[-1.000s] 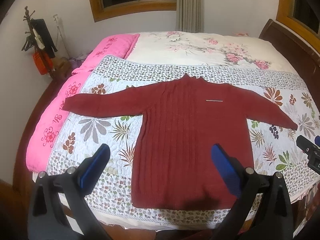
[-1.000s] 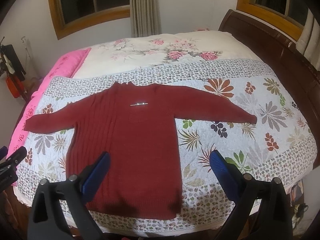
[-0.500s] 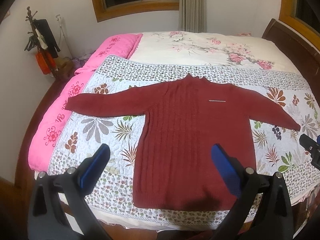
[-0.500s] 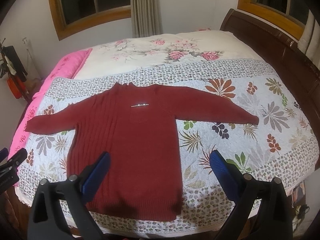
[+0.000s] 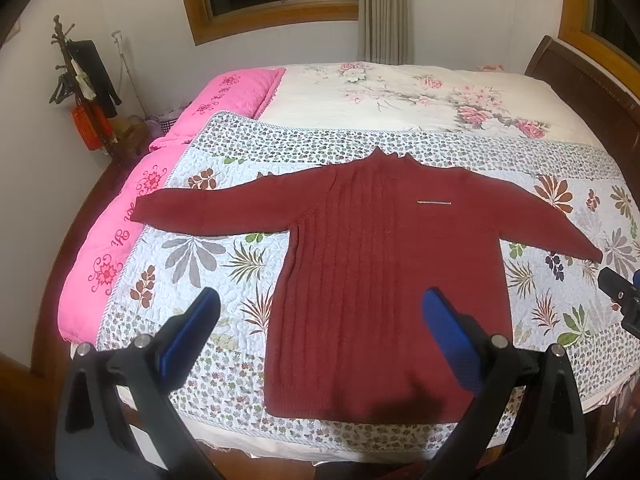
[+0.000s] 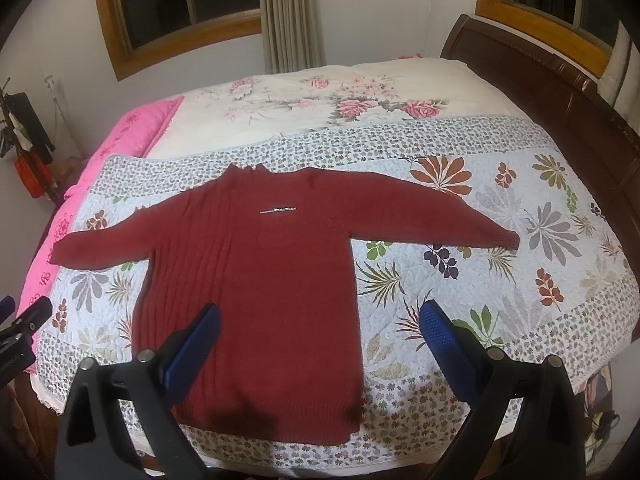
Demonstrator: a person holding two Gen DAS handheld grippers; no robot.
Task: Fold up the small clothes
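Sweater (image 5: 384,280): ribbed maroon knit (sleeves spread) | quilt (image 5: 192,248): stitched floral

- My right gripper (image 6: 318,322) hovers with fingers spread wide above the hem.
- Dark red sweater (image 6: 264,280) lies flat, sleeves outstretched, on the floral quilt (image 6: 520,280).

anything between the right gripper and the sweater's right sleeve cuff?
Only bare floral quilt between right gripper and the sweater cuff, per right wrist view.
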